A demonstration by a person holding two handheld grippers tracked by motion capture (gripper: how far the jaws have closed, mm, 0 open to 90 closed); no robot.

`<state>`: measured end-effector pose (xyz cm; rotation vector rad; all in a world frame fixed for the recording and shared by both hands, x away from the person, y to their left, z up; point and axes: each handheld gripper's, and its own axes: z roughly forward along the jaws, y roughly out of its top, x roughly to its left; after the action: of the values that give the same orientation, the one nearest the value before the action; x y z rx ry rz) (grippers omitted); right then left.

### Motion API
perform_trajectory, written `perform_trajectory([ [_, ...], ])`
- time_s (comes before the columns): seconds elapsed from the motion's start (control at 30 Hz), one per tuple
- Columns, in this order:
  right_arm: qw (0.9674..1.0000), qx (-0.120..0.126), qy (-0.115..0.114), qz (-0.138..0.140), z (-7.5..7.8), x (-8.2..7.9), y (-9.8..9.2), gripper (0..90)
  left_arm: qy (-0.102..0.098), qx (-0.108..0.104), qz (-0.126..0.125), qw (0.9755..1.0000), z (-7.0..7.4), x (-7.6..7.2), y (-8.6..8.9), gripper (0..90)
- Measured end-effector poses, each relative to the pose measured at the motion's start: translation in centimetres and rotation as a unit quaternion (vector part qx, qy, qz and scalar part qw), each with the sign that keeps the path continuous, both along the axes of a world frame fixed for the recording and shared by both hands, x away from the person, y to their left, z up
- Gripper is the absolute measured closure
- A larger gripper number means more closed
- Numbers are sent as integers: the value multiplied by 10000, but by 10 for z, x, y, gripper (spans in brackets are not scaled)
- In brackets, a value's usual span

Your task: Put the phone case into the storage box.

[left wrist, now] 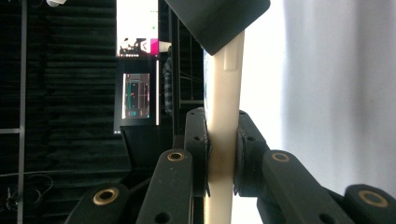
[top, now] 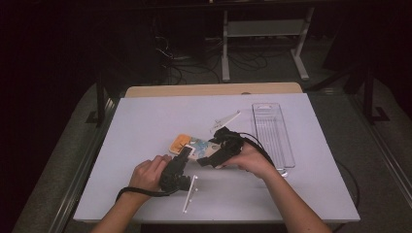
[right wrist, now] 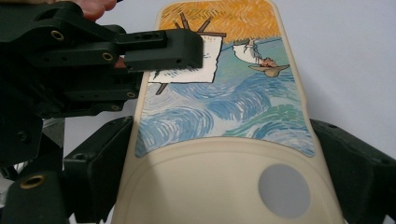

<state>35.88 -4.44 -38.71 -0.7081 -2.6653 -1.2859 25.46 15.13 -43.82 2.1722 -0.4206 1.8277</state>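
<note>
I'm clamping my left gripper (left wrist: pixel 222 154) on the painted cream board's (right wrist: pixel 224 116) edge, my right gripper (right wrist: pixel 224 186) pinching its sides, both hovering over the table (top: pixel 145 126).

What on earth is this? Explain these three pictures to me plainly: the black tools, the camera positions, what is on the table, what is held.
A person holds two black hand-operated grippers. The high view looks down on the table; each gripper view looks along that gripper's own jaws. The left gripper and the right gripper are both shut on a cream card holder printed with a painting of blue swirls and an orange sky, each pinching a different edge. Also on the table: a clear plastic tray and two white plastic strips.
</note>
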Motion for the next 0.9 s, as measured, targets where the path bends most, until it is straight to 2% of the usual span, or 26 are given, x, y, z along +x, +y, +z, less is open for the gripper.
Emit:
perform_trajectory([
  [0.2,10000,24,-33,54,-1,1,-1,97,70,-16,25,10000,3,-2,0,790],
  [0.33,10000,79,-5,52,-1,1,-1,91,174,-9,47,9998,5,-2,1,791],
  [0.4,9999,138,50,31,0,0,0,87,151,-21,48,9999,5,-2,1,792],
  [0.53,10000,62,-69,-11,0,-1,0,26,178,-29,87,9998,5,-1,2,794],
  [0.9,9993,247,-205,-164,10,-1,-13,22,286,12,266,9992,6,3,10,793],
])
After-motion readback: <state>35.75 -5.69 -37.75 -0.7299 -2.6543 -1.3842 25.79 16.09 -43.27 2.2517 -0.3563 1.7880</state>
